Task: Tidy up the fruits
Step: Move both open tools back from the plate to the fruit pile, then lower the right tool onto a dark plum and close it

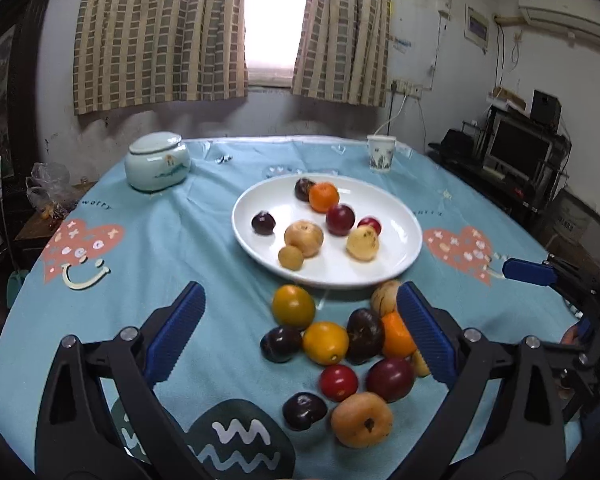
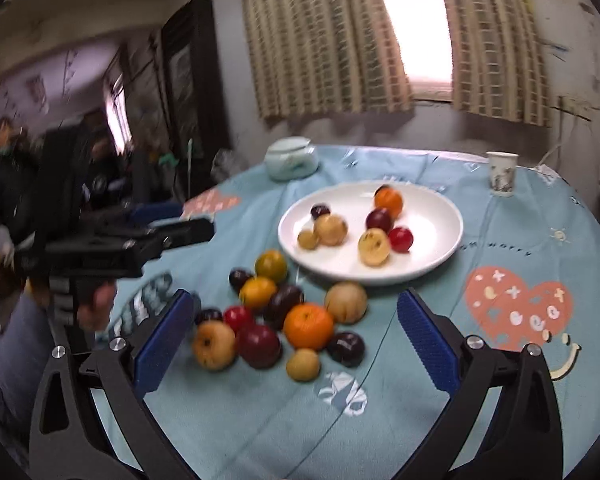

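A white plate [image 1: 396, 248] [image 2: 432, 232] sits mid-table on the blue cloth and holds several fruits: dark plums, an orange, a red plum and pale yellow ones. In front of it, a loose pile of fruits [image 1: 325, 342] [image 2: 309, 326] lies on the cloth: oranges, dark and red plums, brownish pears. My left gripper [image 1: 300, 334] hovers over the near side of the pile, open, its blue pads [image 1: 176, 332] clear of the fruit. My right gripper [image 2: 296, 340] is also open above the pile, holding nothing. Its blue fingertip [image 1: 530, 272] shows at the right in the left wrist view.
A pale green lidded jar [image 1: 157, 167] [image 2: 292, 158] stands at the table's far left and a paper cup [image 1: 381, 153] [image 2: 502, 174] at the far right. A TV stand [image 1: 516, 152] is beyond the right edge. People [image 2: 8, 168] are in the background.
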`<state>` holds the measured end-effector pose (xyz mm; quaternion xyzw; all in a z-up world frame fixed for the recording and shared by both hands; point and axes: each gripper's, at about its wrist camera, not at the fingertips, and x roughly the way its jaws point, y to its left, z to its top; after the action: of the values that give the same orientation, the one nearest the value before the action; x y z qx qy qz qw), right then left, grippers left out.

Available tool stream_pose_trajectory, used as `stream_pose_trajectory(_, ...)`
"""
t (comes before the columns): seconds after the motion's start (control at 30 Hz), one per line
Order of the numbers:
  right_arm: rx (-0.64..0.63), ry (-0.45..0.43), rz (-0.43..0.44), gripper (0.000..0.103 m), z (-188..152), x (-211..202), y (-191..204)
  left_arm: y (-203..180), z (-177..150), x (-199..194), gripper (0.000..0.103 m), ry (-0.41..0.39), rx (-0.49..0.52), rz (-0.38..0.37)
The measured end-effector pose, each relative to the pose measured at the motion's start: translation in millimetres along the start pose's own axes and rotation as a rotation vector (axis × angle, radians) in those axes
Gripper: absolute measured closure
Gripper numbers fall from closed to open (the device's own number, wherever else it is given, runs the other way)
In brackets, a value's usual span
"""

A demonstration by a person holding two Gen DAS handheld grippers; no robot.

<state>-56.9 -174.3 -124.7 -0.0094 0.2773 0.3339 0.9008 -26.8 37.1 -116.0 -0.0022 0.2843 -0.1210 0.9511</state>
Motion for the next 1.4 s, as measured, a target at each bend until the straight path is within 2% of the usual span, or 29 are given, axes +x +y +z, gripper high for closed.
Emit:
stream_pose_trajectory(0.1, -0.017, 0.097, 0.047, 0.001, -9.0, 10.3, 2.6, 1.2, -4.9, 4.5, 0.005, 0.035, -0.001, -0.018)
stream_pose_trajectory(0.2, -0.058, 0.145, 0.103, 0.001, -13.7, 12.7, 14.5, 2.8, -6.2, 0.6, 0.005, 0.038, -0.013, -0.03)
stream_pose_trajectory(0.3, -0.087, 0.207, 0.07, 0.001, -19.2, 20.3, 19.3, 3.8, -7.2, -7.3, 0.005, 0.031, -0.011, -0.05)
stream_pose_trajectory(0.37, -0.062, 0.247, 0.039, 0.001, -21.9, 27.3, 14.3, 5.4, -7.3, -10.7, 0.005, 0.026, -0.016, -0.05)
stream_pose_trajectory(0.5, 0.02, 0.238, 0.034, 0.001, -19.5, 27.3, 1.9, 13.0, -6.5, -7.6, 0.005, 0.043, -0.052, -0.031)
stream_pose_trajectory(0.67, 0.032, 0.243, 0.03, 0.001, -24.0, 33.3, -1.9, 18.9, -10.2, 5.4, 0.005, 0.097, -0.091, -0.004)
stream_pose_trajectory(0.83, 0.068, 0.275, 0.119, 0.001, -22.7, 35.9, -2.5, 19.8, -12.5, 9.9, 0.005, 0.114, -0.102, 0.004)
stream_pose_trajectory(0.93, 0.03, 0.292, 0.076, 0.001, -23.7, 36.9, 2.2, 19.8, -12.8, 9.2, 0.005, 0.105, -0.106, 0.001)
stream_pose_trajectory(1.0, 0.04, 0.251, 0.061, 0.001, -21.1, 31.9, -0.8, 19.5, -12.8, 8.6, 0.005, 0.102, -0.11, -0.001)
stream_pose_trajectory(1.07, 0.084, 0.191, 0.062, 0.001, -15.5, 24.6, -9.0, 19.7, -12.9, 8.2, 0.005, 0.1, -0.115, -0.004)
stream_pose_trajectory(1.1, 0.154, 0.173, 0.091, 0.001, -13.3, 22.2, -18.9, 19.5, -12.9, 8.0, 0.005, 0.099, -0.116, -0.004)
stream_pose_trajectory(1.2, 0.32, 0.226, 0.146, 0.001, -18.0, 33.5, -42.9, 18.4, -13.1, 8.4, 0.005, 0.1, -0.114, -0.007)
stream_pose_trajectory(1.3, 0.327, 0.234, 0.13, 0.001, -20.9, 39.2, -44.9, 18.6, -12.9, 7.4, 0.005, 0.098, -0.114, -0.008)
stream_pose_trajectory(1.4, 0.386, 0.195, 0.192, 0.001, -21.1, 35.3, -50.6, 18.1, -12.8, 7.4, 0.005, 0.097, -0.116, -0.011)
